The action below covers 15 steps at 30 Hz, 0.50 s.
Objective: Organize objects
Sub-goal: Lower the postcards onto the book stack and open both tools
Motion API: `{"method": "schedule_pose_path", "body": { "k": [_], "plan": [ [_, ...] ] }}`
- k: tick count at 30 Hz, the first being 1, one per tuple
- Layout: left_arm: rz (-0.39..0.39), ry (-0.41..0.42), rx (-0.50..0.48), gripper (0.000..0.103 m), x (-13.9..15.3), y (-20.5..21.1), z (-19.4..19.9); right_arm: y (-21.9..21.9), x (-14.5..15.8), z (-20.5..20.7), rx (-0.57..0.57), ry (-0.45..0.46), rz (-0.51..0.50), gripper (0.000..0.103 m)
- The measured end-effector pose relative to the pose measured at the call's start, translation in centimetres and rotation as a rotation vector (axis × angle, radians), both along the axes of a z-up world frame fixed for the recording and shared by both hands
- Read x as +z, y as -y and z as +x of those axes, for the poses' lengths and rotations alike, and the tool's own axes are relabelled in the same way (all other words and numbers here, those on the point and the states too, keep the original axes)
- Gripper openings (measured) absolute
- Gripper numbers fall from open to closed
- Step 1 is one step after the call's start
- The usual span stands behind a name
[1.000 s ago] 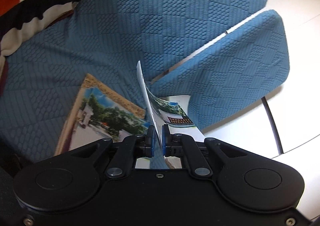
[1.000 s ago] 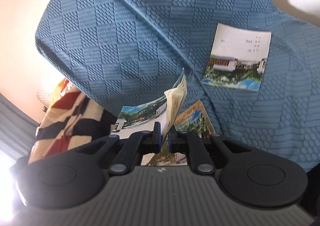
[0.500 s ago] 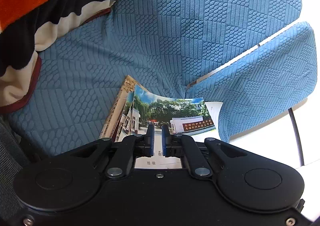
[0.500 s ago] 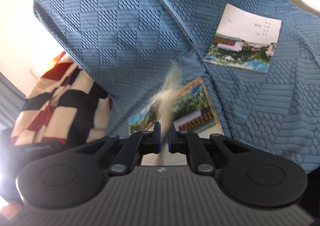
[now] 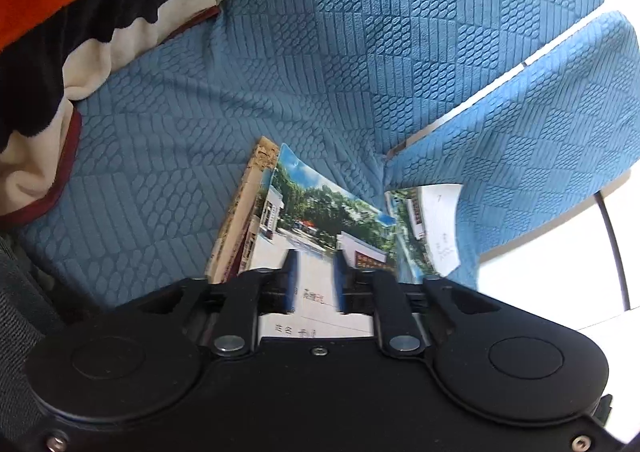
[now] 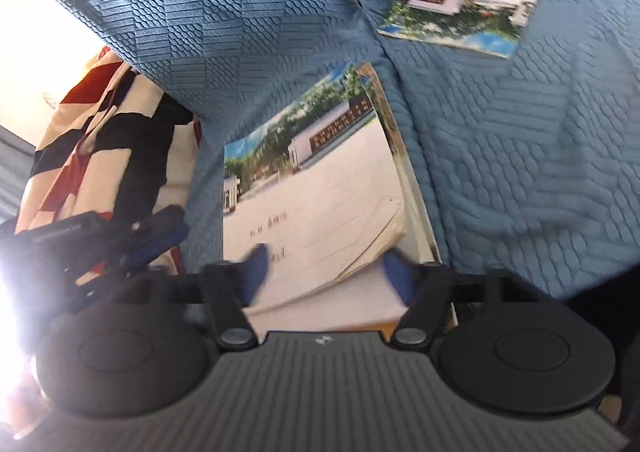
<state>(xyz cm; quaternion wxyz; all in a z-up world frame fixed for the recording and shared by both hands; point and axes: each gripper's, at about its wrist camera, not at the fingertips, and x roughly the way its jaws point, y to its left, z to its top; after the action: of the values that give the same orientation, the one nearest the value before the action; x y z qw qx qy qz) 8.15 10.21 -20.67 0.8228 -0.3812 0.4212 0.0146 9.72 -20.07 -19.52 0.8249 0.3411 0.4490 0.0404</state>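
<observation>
**Postcards set down on the blue sofa**

Blue textured sofa fabric (image 5: 320, 72) fills the left wrist view, with a striped blanket (image 5: 80, 12) in the upper left of the frame. At the lower centre lies the stack of cards (image 5: 320, 212), on a brown-edged booklet (image 5: 240, 220). The left gripper (image 5: 313, 280) has its jaws opening, a little apart, and the top card shows between them but the pads do not press it. It seems the card is being released onto the pile. Another card (image 5: 432, 224) lies just right of the stack, partly under a cushion edge.

From the right wrist view, the same sofa (image 6: 260, 32) covers the frame. The right gripper (image 6: 326, 272) has jaws opening wide, one on each side of the stack (image 6: 312, 192), which lies flat at the centre. The image is blurred, so I cannot say if the pads touch the paper. A separate card (image 6: 464, 0) rests at the upper right, well apart and probably still to be collected. The left gripper (image 6: 152, 244) appears at the left edge.
</observation>
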Motion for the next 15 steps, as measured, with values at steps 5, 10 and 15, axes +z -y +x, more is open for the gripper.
{"method": "schedule_pose_path", "body": {
  "k": [5,10,15],
  "plan": [
    [0.132,-0.027,-0.025,0.041,-0.2,1.7,0.5,1.4,1.5,-1.0,-0.005,0.022,-0.074,0.074],
    [0.191,-0.072,-0.044,0.043,-1.5,2.6,1.3,2.6,2.1,0.6,0.002,0.058,-0.191,0.073],
    [0.209,-0.102,-0.047,0.043,-2.7,2.5,2.0,1.9,1.0,2.7,0.038,0.054,-0.283,0.072]
  ]
}}
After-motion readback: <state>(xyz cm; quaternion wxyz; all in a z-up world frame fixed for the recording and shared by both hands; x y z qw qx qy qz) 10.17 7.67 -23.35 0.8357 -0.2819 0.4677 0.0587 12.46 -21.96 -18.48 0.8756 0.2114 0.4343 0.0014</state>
